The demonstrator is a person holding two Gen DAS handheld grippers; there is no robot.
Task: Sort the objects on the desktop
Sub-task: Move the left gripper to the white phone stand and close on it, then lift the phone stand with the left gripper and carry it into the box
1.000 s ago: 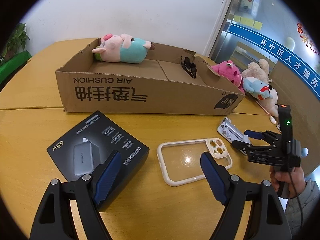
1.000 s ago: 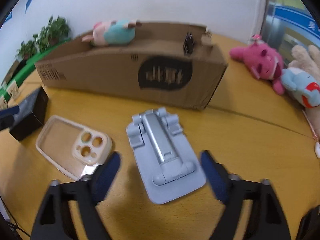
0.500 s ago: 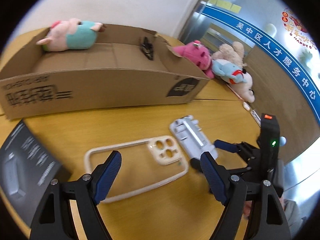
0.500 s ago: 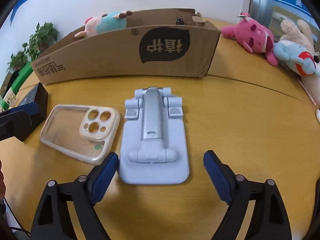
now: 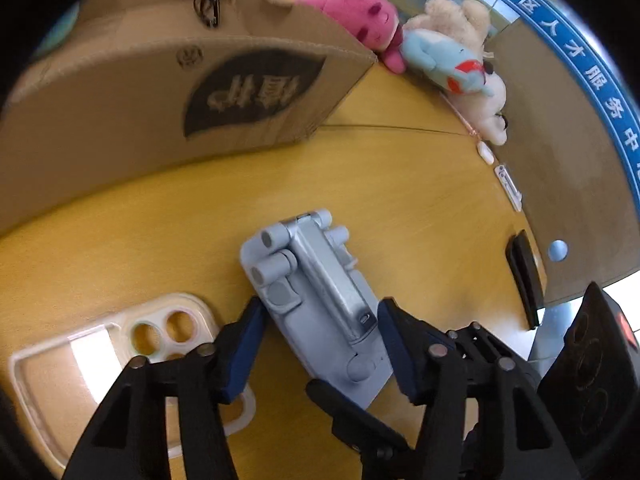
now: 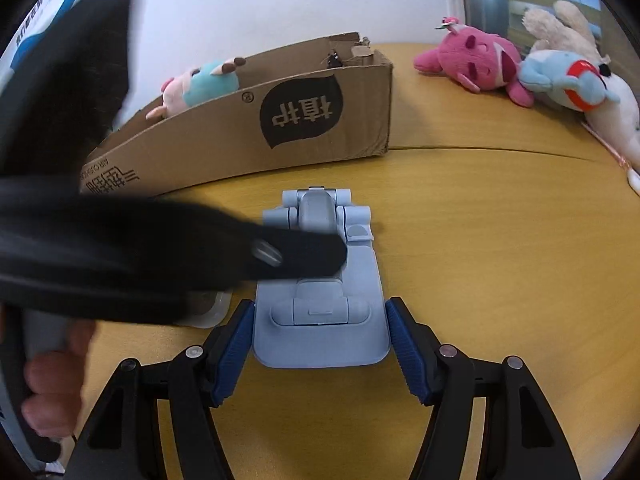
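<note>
Phone stand (image 6: 320, 280) lies flat between both spread-apart tools, left (image 5: 320, 336) and right (image 6: 320, 340).

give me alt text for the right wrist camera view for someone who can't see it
The right gripper has its open jaws on either side of a pale blue folding phone stand lying flat on a wooden table. The blurred left gripper reaches across the stand; behind sit a cardboard box and plush toys.

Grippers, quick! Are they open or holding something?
Left gripper: open, fingers either side of the blue phone stand.
Right gripper: open, straddling the same stand.
</note>
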